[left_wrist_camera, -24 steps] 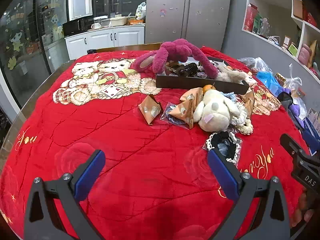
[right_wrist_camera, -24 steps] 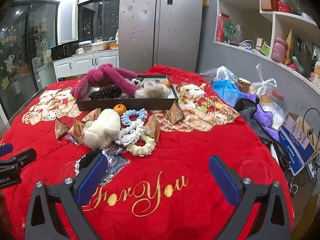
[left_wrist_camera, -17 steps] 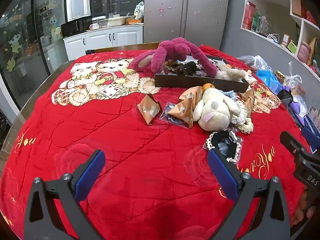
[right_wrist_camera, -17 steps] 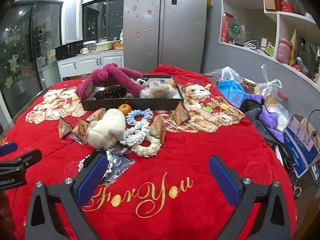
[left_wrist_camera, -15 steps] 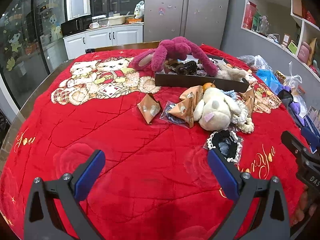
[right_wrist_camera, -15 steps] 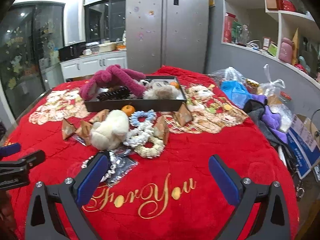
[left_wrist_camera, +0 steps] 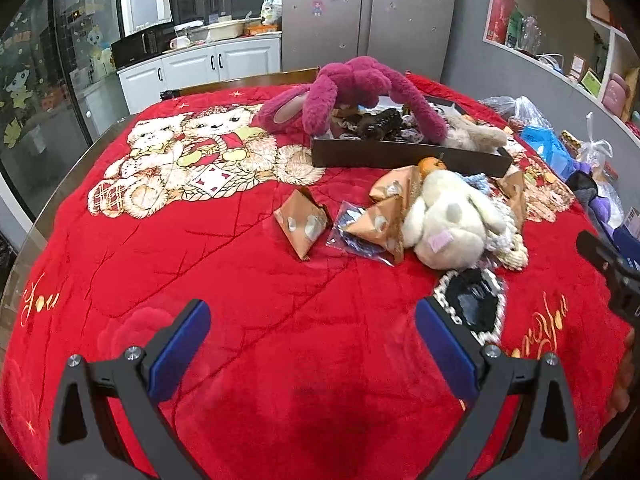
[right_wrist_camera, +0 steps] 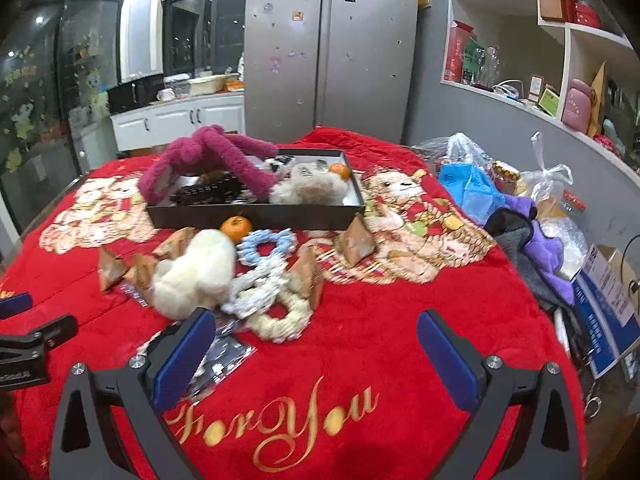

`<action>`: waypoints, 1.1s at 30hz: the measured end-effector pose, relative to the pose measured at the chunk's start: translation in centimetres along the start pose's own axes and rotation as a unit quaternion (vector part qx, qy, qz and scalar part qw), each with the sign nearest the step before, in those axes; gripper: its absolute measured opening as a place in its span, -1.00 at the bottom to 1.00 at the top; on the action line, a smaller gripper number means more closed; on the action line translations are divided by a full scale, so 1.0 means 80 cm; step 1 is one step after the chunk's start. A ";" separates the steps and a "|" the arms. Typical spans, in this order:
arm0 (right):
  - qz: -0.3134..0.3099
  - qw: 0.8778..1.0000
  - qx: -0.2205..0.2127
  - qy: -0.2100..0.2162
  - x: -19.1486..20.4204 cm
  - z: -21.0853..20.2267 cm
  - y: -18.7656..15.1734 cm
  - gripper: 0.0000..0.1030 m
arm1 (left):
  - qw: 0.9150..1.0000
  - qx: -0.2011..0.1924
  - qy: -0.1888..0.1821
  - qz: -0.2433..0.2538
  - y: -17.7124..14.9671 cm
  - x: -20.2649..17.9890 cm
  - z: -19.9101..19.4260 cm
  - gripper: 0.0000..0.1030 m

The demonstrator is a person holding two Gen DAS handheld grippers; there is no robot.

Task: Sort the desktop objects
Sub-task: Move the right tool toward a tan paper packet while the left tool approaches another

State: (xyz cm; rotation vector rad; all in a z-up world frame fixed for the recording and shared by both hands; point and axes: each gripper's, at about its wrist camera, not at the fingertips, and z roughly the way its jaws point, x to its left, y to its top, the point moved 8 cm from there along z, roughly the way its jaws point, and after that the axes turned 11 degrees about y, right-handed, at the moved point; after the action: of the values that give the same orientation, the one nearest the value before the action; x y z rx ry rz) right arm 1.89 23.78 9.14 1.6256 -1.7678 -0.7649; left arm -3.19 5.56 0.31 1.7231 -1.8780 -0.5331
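Observation:
A dark tray (left_wrist_camera: 404, 156) (right_wrist_camera: 256, 216) sits on the red blanket, holding a magenta plush (left_wrist_camera: 352, 84) (right_wrist_camera: 208, 152), a beige plush (right_wrist_camera: 308, 188) and small items. In front lie a cream plush dog (left_wrist_camera: 448, 220) (right_wrist_camera: 192, 276), an orange (right_wrist_camera: 237, 228), rope rings (right_wrist_camera: 264, 244), tan pyramid packets (left_wrist_camera: 302, 224) and a black lace item in a bag (left_wrist_camera: 472, 300). My left gripper (left_wrist_camera: 312, 332) is open and empty, low over the blanket. My right gripper (right_wrist_camera: 316, 340) is open and empty, near the rope rings.
Bags, purple cloths and a blue box (right_wrist_camera: 604, 304) crowd the right table edge. A fridge (right_wrist_camera: 332, 48) and white cabinets (left_wrist_camera: 200, 64) stand behind. Wall shelves (right_wrist_camera: 560, 40) run along the right. The right gripper's body (left_wrist_camera: 612, 272) shows at the left view's right edge.
My right gripper has moved forward toward the pile of toys; the objects look nearer and lower. My left gripper has barely moved. Both stay open.

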 end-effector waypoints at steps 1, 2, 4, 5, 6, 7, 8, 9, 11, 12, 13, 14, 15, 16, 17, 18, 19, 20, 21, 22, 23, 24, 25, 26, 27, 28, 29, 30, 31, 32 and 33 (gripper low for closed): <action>0.001 1.000 0.002 -0.003 -0.002 0.003 0.004 1.00 | 1.000 0.003 0.000 0.000 0.004 0.001 0.005 1.00; 0.002 1.000 0.005 -0.005 -0.004 0.008 0.008 1.00 | 1.000 0.006 0.000 0.001 0.007 0.001 0.009 1.00; -0.002 1.000 0.012 -0.008 -0.007 0.016 0.016 1.00 | 1.000 0.010 0.001 0.000 0.016 0.003 0.020 1.00; -0.003 1.000 0.014 -0.015 -0.009 0.020 0.020 1.00 | 1.000 0.010 0.001 0.001 0.020 0.003 0.024 1.00; -0.004 1.000 0.016 -0.022 -0.012 0.024 0.026 1.00 | 1.000 0.011 0.004 0.005 0.024 0.003 0.031 1.00; -0.004 1.000 0.017 -0.025 -0.015 0.029 0.031 1.00 | 1.000 0.012 0.007 0.009 0.027 0.002 0.038 1.00; -0.003 1.000 0.017 -0.025 -0.016 0.032 0.035 1.00 | 1.000 0.013 0.011 0.013 0.030 0.002 0.046 1.00; -0.001 1.000 0.018 -0.023 -0.018 0.038 0.040 1.00 | 1.000 0.012 0.016 0.016 0.033 0.002 0.051 1.00; -0.002 1.000 0.020 -0.017 -0.017 0.048 0.045 1.00 | 1.000 0.007 0.026 0.015 0.038 0.005 0.064 1.00; -0.002 1.000 0.021 -0.015 -0.017 0.055 0.047 1.00 | 1.000 0.007 0.025 0.012 0.040 0.006 0.071 1.00; -0.003 1.000 0.022 -0.007 -0.015 0.062 0.047 1.00 | 1.000 0.011 0.020 0.009 0.042 0.008 0.079 1.00; -0.002 1.000 0.025 -0.002 -0.014 0.068 0.046 1.00 | 1.000 0.016 0.013 0.006 0.043 0.009 0.088 1.00; 0.001 1.000 0.030 0.003 -0.014 0.077 0.044 1.00 | 1.000 0.021 0.010 0.005 0.044 0.009 0.096 1.00; 0.002 0.999 0.033 0.005 -0.014 0.084 0.042 1.00 | 1.000 0.026 0.009 0.005 0.045 0.010 0.103 1.00; 0.002 0.999 0.038 0.005 -0.015 0.092 0.040 1.00 | 1.000 0.029 0.009 0.007 0.046 0.009 0.109 1.00; 0.003 0.999 0.046 0.004 -0.016 0.101 0.037 1.00 | 0.999 0.032 0.009 0.011 0.047 0.006 0.116 1.00; 0.003 0.999 0.051 0.002 -0.018 0.108 0.035 1.00 | 0.999 0.034 0.009 0.015 0.048 0.004 0.122 1.00; 0.004 0.998 0.056 0.000 -0.021 0.115 0.032 1.00 | 0.999 0.036 0.010 0.018 0.048 0.002 0.126 1.00; 0.007 0.998 0.061 -0.003 -0.024 0.123 0.031 1.00 | 0.999 0.035 0.012 0.021 0.048 0.001 0.129 0.99; 0.011 0.998 0.063 -0.004 -0.027 0.128 0.030 1.00 | 0.999 0.033 0.012 0.022 0.048 0.000 0.131 0.99; 0.016 0.998 0.066 -0.003 -0.031 0.133 0.028 1.00 | 0.999 0.031 0.012 0.023 0.048 0.000 0.132 1.00; 0.020 0.997 0.069 0.000 -0.034 0.139 0.027 1.00 | 0.999 0.031 0.011 0.024 0.049 -0.001 0.133 1.00; 0.022 0.997 0.071 0.003 -0.035 0.143 0.027 1.00 | 0.999 0.030 0.008 0.023 0.049 -0.001 0.135 1.00; 0.023 0.997 0.074 0.004 -0.037 0.148 0.026 1.00 | 0.999 0.027 0.005 0.020 0.051 -0.001 0.138 1.00; 0.021 0.997 0.078 -0.001 -0.039 0.154 0.025 1.00 | 0.999 0.027 0.002 0.018 0.051 0.000 0.140 1.00; 0.020 0.996 0.082 -0.003 -0.039 0.157 0.023 1.00 | 1.000 0.027 -0.001 0.015 0.051 0.001 0.142 1.00; 0.019 0.996 0.086 -0.002 -0.039 0.162 0.021 1.00 | 1.000 0.028 -0.008 0.009 0.051 0.002 0.145 1.00; 0.021 0.996 0.088 0.004 -0.039 0.164 0.018 1.00 | 1.000 0.028 -0.013 0.002 0.051 0.003 0.147 1.00; 0.024 0.996 0.089 0.011 -0.038 0.167 0.015 1.00 | 0.999 0.028 -0.019 -0.006 0.051 0.005 0.149 1.00; 0.026 0.995 0.091 0.015 -0.038 0.169 0.013 1.00 | 0.999 0.027 -0.021 -0.010 0.051 0.006 0.150 1.00; 0.028 0.995 0.094 0.016 -0.039 0.172 0.008 1.00 | 0.999 0.026 -0.020 -0.008 0.051 0.005 0.150 1.00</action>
State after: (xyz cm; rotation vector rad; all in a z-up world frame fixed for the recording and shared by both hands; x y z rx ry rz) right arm -8.81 27.05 0.59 1.6896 -1.9022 -0.5562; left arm -13.87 4.83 -6.49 1.7744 -1.9231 -0.5341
